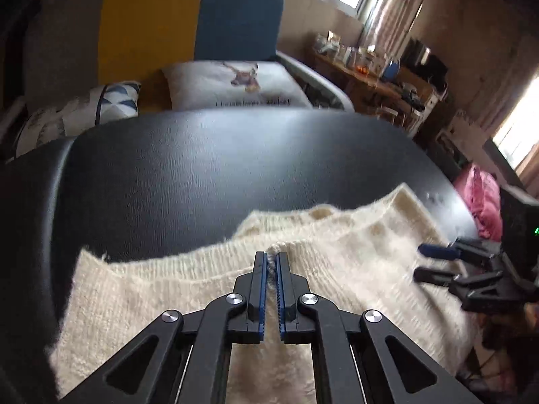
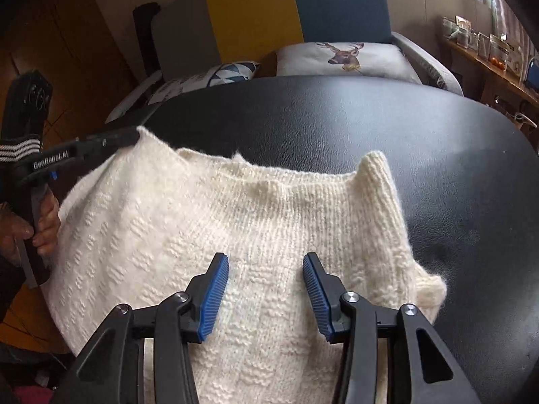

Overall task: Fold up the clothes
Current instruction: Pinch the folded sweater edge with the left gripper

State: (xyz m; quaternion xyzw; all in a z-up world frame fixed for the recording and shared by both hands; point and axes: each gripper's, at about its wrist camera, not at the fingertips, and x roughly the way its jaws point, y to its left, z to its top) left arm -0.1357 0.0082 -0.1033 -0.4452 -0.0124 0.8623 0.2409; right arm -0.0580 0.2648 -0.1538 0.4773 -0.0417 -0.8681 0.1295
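The left gripper (image 1: pixel 271 259) has its jaws pinched on a fold of the cream knit sweater (image 2: pixel 235 222), which lies on the black desk (image 2: pixel 337 118). The right gripper (image 2: pixel 265 262) hovers over the knit, jaws wide apart, holding nothing. Beyond the desk sits a deer cushion (image 2: pixel 340 57).

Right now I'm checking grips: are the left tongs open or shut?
Shut on the sweater: the left tongs have blue pads nearly together, with a ridge of cream knit pinched between them.
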